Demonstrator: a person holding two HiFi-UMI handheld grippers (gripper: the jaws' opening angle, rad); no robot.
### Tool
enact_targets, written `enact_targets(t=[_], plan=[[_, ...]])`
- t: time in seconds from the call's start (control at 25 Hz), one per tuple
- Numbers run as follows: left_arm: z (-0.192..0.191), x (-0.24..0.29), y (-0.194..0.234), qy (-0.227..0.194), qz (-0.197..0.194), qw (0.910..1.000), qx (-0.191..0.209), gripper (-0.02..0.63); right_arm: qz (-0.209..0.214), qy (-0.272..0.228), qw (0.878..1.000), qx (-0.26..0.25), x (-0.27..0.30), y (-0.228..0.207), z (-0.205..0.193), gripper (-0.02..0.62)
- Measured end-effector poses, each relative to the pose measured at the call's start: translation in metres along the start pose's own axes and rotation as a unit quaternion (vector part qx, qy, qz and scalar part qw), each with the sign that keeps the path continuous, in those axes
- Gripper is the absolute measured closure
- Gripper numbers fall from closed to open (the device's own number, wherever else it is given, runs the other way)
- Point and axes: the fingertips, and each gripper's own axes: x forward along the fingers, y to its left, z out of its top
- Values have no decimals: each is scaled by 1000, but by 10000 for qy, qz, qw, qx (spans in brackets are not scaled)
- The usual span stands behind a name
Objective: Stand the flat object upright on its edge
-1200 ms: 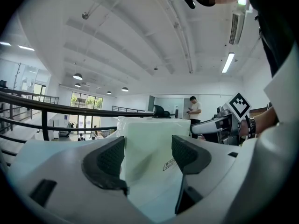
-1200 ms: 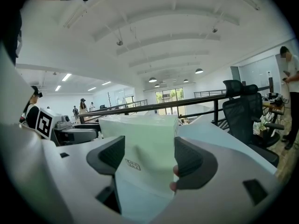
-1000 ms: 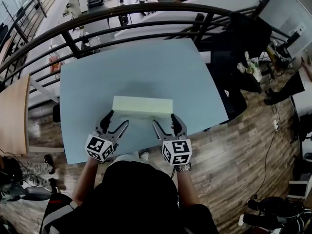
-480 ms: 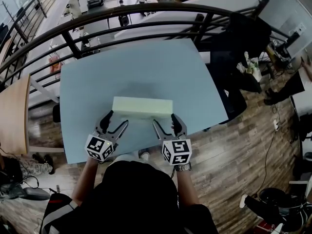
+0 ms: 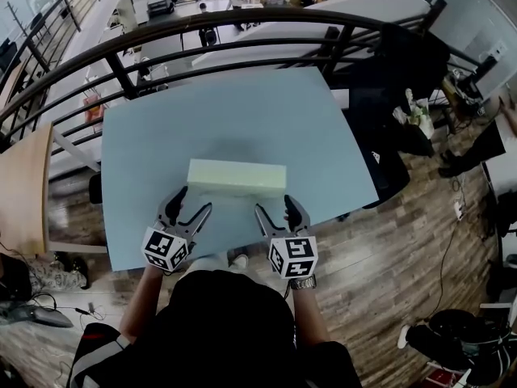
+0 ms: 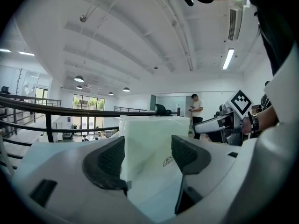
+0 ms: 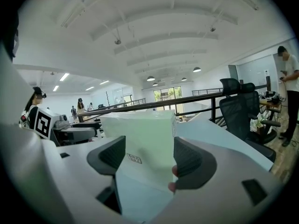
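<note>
Your left tongs (image 5: pixel 194 202) stand wide open, jaws apart and gripping nothing. In the left gripper view (image 6: pixel 148 155) the near left corner of the box (image 6: pixel 149 134) rises in the gap between the two pads; you cannot tell whether either pad touches it.

Your right tongs (image 5: pixel 273 204) are likewise spread wide and hold nothing. In the right gripper view (image 7: pixel 150 155) the near right corner of the box (image 7: pixel 145 134) fills the gap. A small printed label (image 7: pixel 134 159) shows low on the face turned toward you.

The box (image 5: pixel 237 175) is pale green and rests on the table (image 5: pixel 226 120), long side running left to right, near the edge closest to you. Both tongs sit just beside its near face, one at each end.

The table is light blue and carries only the box. Beyond its far edge runs a dark railing (image 5: pixel 242 23). An office chair (image 7: pixel 238 106) stands off to the right.
</note>
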Motion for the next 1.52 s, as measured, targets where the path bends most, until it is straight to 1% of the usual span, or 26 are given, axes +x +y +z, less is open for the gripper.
enact_targets(t=[0.08,0.12,0.16,0.24,0.28,0.36,0.44,0.52,0.56,0.68,1.0,1.08,1.24,1.4,1.52], plan=[[0,-3,1,-43,115,9999,1,292,-24,-8,10000,80,-1,-2,-2,270],[0,-6,3,-63,190,9998,-21,319,-43,-30,9998,173,-3,-3,-4,274],[0,-10,4,-84,260,9996,-69,344,-66,-56,9996,286,-5,-4,-5,298],[2,-18,7,-168,391,9988,-225,388,-148,-102,9990,420,-11,-5,-7,377],[4,-22,9,-239,470,9982,-299,425,-204,-124,9989,414,-14,-5,-8,414],[11,-29,14,-397,647,9964,-368,521,-317,-180,9987,367,-19,-6,-6,491],[15,-34,16,-497,774,9952,-342,570,-404,-240,9982,365,-24,-5,-5,559],[16,-39,13,-526,768,9951,-333,591,-419,-266,9981,361,-27,-1,-5,586],[16,-41,11,-520,717,9954,-350,601,-402,-261,9983,341,-29,4,-6,586],[15,-55,4,-503,558,9963,-412,603,-300,-189,9990,263,-31,25,-13,587],[9,-93,-3,-449,489,9975,-261,603,7,-57,9997,237,-38,86,-25,586],[8,-103,-6,-450,472,9974,-300,603,96,-47,9997,228,-43,98,-25,588],[8,-129,-4,-466,611,9964,-345,603,299,-87,9994,135,-51,130,-19,587],[9,-156,-6,-612,616,9949,-516,603,527,-81,9985,125,-55,159,-20,588],[7,-176,-9,-644,749,9936,-546,603,650,-34,9978,123,-61,177,-20,587]])
